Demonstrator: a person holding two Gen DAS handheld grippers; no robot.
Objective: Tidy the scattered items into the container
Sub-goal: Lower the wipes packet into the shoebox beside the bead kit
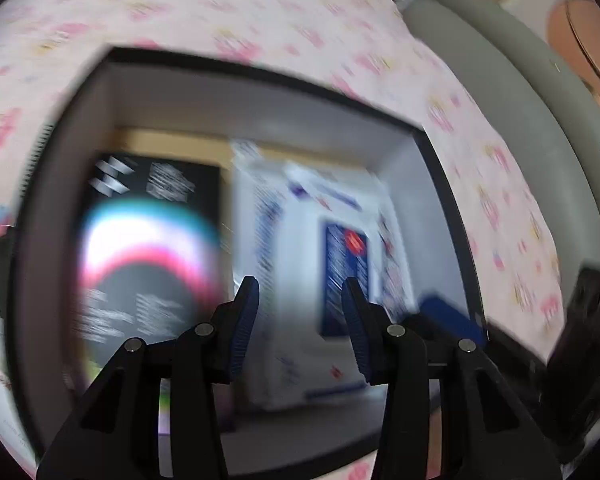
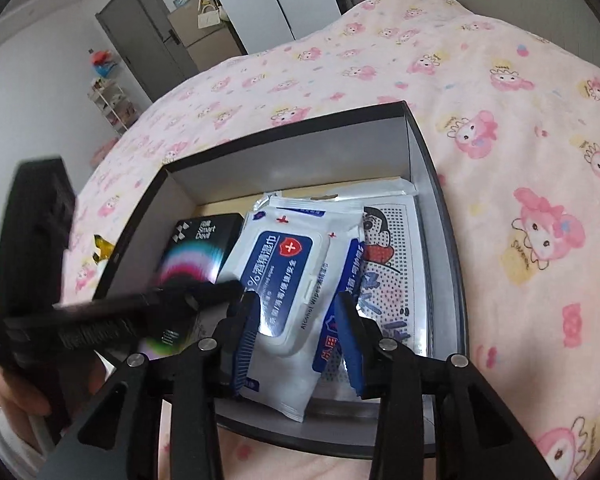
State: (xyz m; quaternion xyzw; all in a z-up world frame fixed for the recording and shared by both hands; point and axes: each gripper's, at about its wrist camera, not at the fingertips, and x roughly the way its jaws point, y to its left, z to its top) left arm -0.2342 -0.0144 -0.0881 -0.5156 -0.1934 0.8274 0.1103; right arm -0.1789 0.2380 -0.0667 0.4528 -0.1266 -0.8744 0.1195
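Note:
A dark open box (image 2: 428,160) with grey inner walls sits on a pink bedspread; it also shows in the blurred left wrist view (image 1: 260,100). Inside lie a black box with a rainbow ring (image 2: 198,254), a white wet-wipes pack (image 2: 284,280) and a flat dotted package with a cartoon (image 2: 396,248). My right gripper (image 2: 296,320) is open just above the wipes pack, its fingers on either side of it. My left gripper (image 1: 300,308) is open and empty over the box, above the wipes pack (image 1: 300,240) and the black box (image 1: 148,248). It enters the right wrist view from the left (image 2: 140,308).
The pink cartoon-print bedspread (image 2: 500,120) surrounds the box. A small yellow and black item (image 2: 102,246) lies on the bed left of the box. A grey headboard or cushion (image 1: 500,80) is at the bed's far edge. A door and shelves stand beyond.

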